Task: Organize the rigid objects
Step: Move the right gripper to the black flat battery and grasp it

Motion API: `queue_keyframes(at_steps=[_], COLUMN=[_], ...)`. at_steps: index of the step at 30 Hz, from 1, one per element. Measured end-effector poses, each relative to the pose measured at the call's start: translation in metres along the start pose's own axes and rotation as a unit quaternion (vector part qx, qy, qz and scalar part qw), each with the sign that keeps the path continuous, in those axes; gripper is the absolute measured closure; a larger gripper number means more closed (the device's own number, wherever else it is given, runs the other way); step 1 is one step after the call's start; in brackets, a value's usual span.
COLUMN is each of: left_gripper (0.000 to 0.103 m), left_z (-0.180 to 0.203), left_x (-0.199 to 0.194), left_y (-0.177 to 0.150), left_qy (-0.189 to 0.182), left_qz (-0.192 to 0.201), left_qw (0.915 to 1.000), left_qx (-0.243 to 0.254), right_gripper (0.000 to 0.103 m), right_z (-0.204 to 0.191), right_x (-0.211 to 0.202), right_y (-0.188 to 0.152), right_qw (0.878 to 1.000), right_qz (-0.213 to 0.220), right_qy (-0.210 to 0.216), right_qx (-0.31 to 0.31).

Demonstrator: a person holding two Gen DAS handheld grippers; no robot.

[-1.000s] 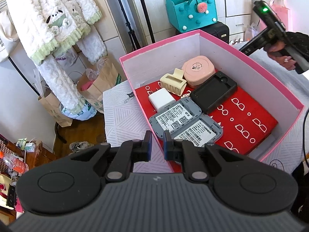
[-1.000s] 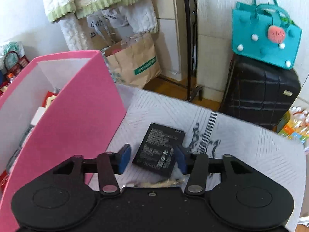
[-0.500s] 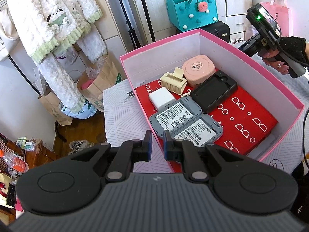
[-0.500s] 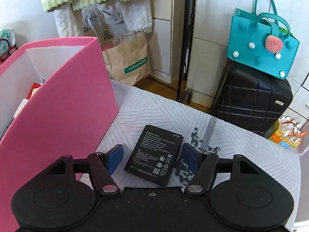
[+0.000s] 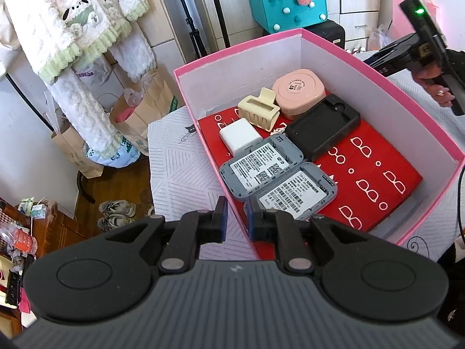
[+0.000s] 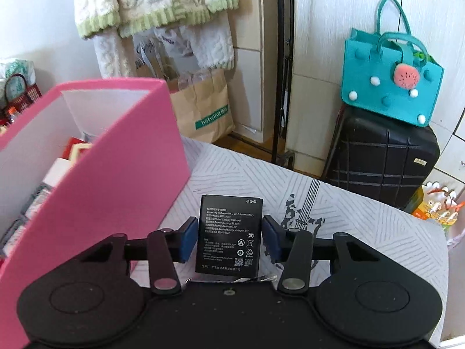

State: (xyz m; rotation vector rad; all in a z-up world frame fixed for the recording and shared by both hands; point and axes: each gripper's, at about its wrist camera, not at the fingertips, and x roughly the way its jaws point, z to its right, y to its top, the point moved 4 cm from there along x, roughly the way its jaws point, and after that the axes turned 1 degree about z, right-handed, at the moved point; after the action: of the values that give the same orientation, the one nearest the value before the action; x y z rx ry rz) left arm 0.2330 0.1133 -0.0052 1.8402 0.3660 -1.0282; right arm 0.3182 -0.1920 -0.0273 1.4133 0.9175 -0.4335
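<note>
A black flat battery (image 6: 229,234) lies between the fingers of my right gripper (image 6: 230,237), whose blue pads touch both its edges; it looks gripped just above the patterned tablecloth (image 6: 363,226). The pink box (image 5: 343,58) stands to its left (image 6: 116,180). My left gripper (image 5: 236,218) hovers over the box's near corner, jaws nearly closed and empty. Inside the box lie two grey devices (image 5: 261,168), a white charger (image 5: 239,136), a cream hair clip (image 5: 258,110), a pink case (image 5: 299,90) and a black cradle (image 5: 322,128). The right gripper shows at the far right (image 5: 421,49).
A black suitcase (image 6: 380,157) with a teal bag (image 6: 389,78) on it stands beyond the table. Paper bags (image 6: 203,110) and hanging white clothes (image 5: 72,29) are at the back. A wooden cabinet (image 5: 35,229) and shoes (image 5: 116,212) are at the left on the floor.
My right gripper has squared up on the battery and closed its fingers onto its edges. The left gripper has not moved.
</note>
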Motion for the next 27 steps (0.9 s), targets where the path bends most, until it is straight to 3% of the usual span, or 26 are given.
queue_keyframes(at_steps=[1,2,3,7,9,12,16,23,27], left_gripper=[0.091,0.091,0.091,0.091,0.091,0.091,0.091,0.092,0.093], left_z=[0.000,0.000,0.001,0.001,0.001,0.000,-0.003,-0.010,-0.010], left_x=[0.000,0.000,0.000,0.000,0.000,0.000,0.000,0.002,0.003], left_y=[0.000,0.000,0.001,0.000,0.000,0.000,0.000,0.000,0.000], left_qy=[0.000,0.000,0.000,0.004,0.005,0.004,-0.002,-0.001,0.002], left_qz=[0.000,-0.001,-0.001,0.000,0.001,0.002,0.002,0.004,0.005], left_qw=[1.0000,1.0000,1.0000,1.0000,1.0000,1.0000,1.0000,0.9999,0.9998], left_qx=[-0.001,-0.003,-0.003,-0.004,-0.005,-0.007,-0.004,-0.012,-0.018], right_gripper=[0.051,0.098,0.096,0.099,0.093,0.092,0.058,0.047,0.041], right_z=[-0.001,-0.001,-0.001,0.004,0.003,-0.005,-0.017,-0.029,-0.035], right_x=[-0.004,-0.008,-0.012,-0.026,-0.026,-0.021,-0.009,0.007,0.019], right_y=[0.000,0.000,0.001,0.003,0.002,-0.001,-0.006,-0.009,-0.008], right_qw=[1.000,1.000,1.000,0.999,0.999,0.999,0.997,0.996,0.996], right_qz=[0.003,0.007,0.013,0.012,0.006,-0.011,-0.037,-0.040,-0.056], right_qy=[0.003,0.005,-0.005,0.035,0.045,0.051,0.060,0.074,0.041], right_qx=[0.000,0.001,-0.002,0.016,0.011,-0.007,-0.017,-0.016,-0.049])
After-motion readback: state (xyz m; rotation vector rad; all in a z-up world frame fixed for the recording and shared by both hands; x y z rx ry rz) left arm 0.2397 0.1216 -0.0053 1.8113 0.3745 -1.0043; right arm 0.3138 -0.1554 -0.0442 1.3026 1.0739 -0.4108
